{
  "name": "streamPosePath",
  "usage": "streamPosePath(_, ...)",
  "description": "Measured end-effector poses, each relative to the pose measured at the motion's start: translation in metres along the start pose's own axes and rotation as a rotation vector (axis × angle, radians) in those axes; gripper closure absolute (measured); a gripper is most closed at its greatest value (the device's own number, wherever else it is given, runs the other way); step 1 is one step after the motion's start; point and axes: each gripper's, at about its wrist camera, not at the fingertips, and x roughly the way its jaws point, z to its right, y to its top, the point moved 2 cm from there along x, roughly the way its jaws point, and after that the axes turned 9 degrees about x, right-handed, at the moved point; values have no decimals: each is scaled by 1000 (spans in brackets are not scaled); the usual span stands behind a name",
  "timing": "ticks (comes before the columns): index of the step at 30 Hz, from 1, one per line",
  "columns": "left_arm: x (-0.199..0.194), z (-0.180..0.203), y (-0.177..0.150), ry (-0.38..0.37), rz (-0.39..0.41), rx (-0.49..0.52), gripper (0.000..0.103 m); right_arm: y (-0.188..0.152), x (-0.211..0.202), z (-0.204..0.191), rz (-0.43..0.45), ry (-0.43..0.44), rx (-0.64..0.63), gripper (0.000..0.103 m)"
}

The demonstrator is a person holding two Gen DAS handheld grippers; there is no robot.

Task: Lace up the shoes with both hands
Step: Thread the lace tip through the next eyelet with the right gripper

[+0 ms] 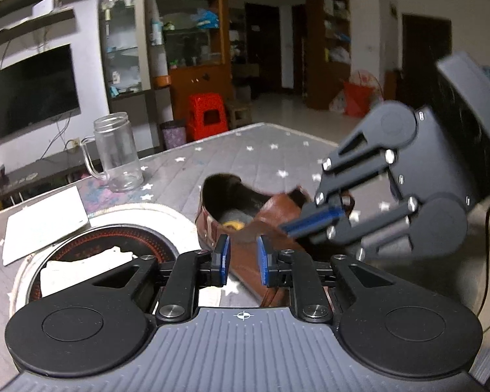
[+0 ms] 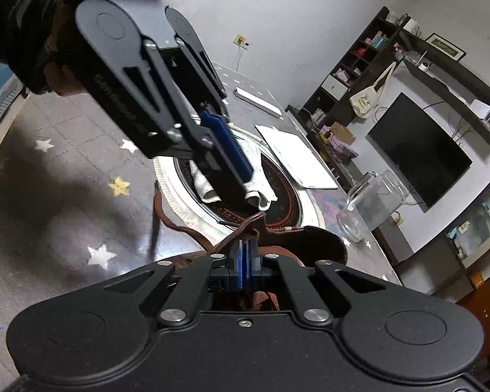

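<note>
Brown leather shoe (image 1: 245, 225) is lying on the starry mat (image 1: 261, 153), heel opening facing the room; left gripper (image 1: 243, 261) is angling down over its side, pads a little apart with nothing pinched; right gripper (image 2: 246, 263) is tilting in from the right, clamped on the brown lace (image 2: 238, 228); glass mug (image 1: 116, 153) well clear.
</note>
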Motion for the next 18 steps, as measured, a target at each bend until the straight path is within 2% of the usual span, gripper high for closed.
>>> streamPosePath(8, 24, 10, 4, -2, -55, 146, 85, 0, -1, -2, 4, -4, -14, 101)
streamPosePath(12, 31, 8, -2, -14, -59, 149, 96, -1, -1, -2, 5, -7, -18, 101)
streamPosePath(18, 31, 14, -8, 32, -42, 129, 100, -1, -1, -2, 10, -12, -20, 101)
